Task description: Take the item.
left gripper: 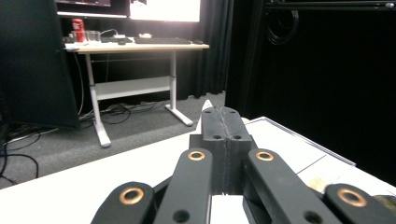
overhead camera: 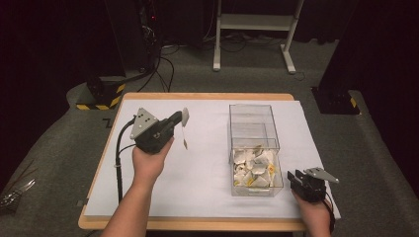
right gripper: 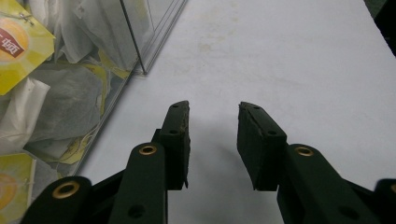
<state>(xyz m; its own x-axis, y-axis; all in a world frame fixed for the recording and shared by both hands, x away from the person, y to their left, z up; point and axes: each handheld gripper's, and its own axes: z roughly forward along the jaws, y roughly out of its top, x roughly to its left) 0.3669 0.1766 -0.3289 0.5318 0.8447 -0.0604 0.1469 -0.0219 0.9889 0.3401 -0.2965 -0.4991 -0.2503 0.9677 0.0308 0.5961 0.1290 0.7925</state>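
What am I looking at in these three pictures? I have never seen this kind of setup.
There is no robot here. A person holds a two-jaw hand tool in each hand at a table covered in white.

The high view looks down from above the person. The other two come from a camera riding on each gripper, looking along its black jaws.

On the table stands a clear box; its near part holds a heap of tea bags, seen up close in the right gripper view.

The left gripper is raised and shut on one tea bag, whose tag hangs on a string. The right gripper is open and holds nothing, right of the box.
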